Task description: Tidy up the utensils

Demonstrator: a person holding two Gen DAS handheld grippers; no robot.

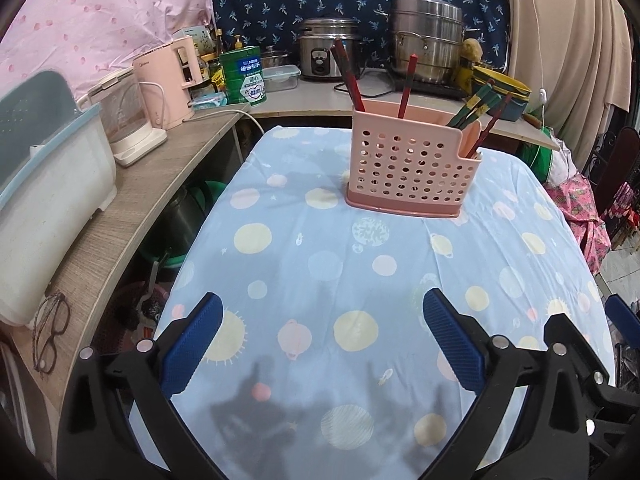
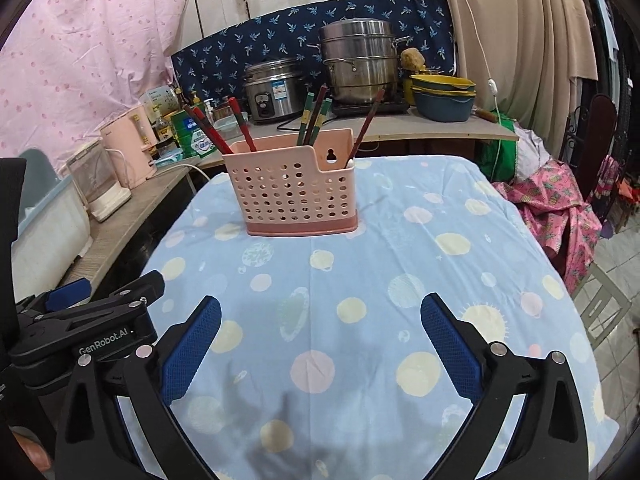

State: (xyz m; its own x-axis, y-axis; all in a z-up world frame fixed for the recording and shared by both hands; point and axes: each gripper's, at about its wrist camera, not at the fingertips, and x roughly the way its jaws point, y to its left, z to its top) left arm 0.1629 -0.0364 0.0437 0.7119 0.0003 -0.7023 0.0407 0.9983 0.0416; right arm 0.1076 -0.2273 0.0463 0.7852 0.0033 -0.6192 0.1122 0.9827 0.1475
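Both my jaws stand released, nothing between them: left gripper (image 1: 322, 344), right gripper (image 2: 320, 346). Pink perforated plastic utensil holder (image 1: 410, 168) stands upright on blue dotted-cloth table (image 1: 320, 280). Red and green chopsticks (image 1: 405, 88) inside; lower ends hidden.

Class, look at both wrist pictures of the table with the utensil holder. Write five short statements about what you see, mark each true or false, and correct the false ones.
1. The pink holder stands upright on the dotted blue tablecloth. True.
2. All the chopsticks lie loose on the cloth. False: the chopsticks stand inside the holder, and none lie on the cloth.
3. The left claw is open and holds nothing. True.
4. The right claw is shut on a chopstick. False: it is open and empty.
5. The holder's front wall is solid. False: it is full of round holes.
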